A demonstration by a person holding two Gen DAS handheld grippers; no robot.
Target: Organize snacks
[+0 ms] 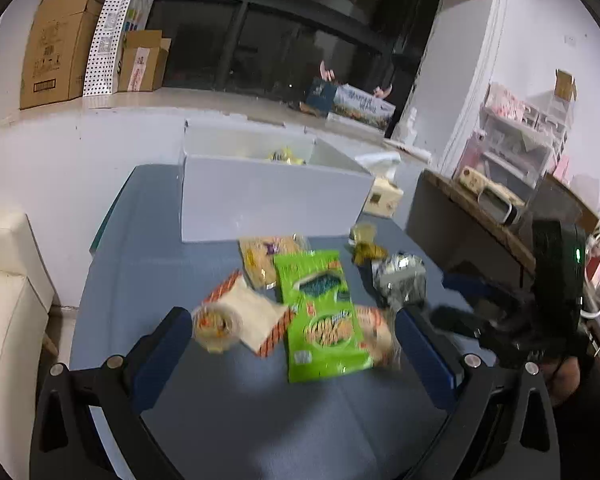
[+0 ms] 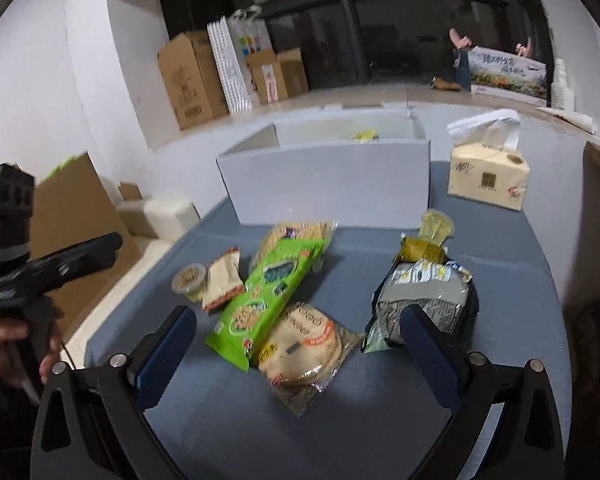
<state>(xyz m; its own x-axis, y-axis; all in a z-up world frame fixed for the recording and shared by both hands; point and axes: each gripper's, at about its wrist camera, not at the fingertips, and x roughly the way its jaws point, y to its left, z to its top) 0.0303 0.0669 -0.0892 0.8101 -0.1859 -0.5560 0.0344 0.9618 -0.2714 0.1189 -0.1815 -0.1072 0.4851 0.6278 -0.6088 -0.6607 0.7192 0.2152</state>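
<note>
White box (image 2: 332,184) sits at the desk's (image 2: 508,240) far edge; snacks lie mid-desk. Green bag (image 2: 260,304) looks light, crinkly and slippery, so I'd pinch its flat end. Small cup (image 2: 189,280) seems rigid. My left claw (image 1: 296,332) and right claw (image 2: 300,328) both hover spread apart, empty.

The near strip of the blue desk (image 2: 380,420) lies bare in front of both tools, giving open passage up to the snack pile. The long green packet (image 2: 260,304) runs diagonally across the middle, overlapping a clear bag of round crackers (image 2: 304,356). A bare lane separates these from the grey foil bag (image 2: 424,300) on the right. Behind them the white box (image 2: 332,184) walls off the far desk, open on top; a tissue pack (image 2: 488,176) stands beside it.
</note>
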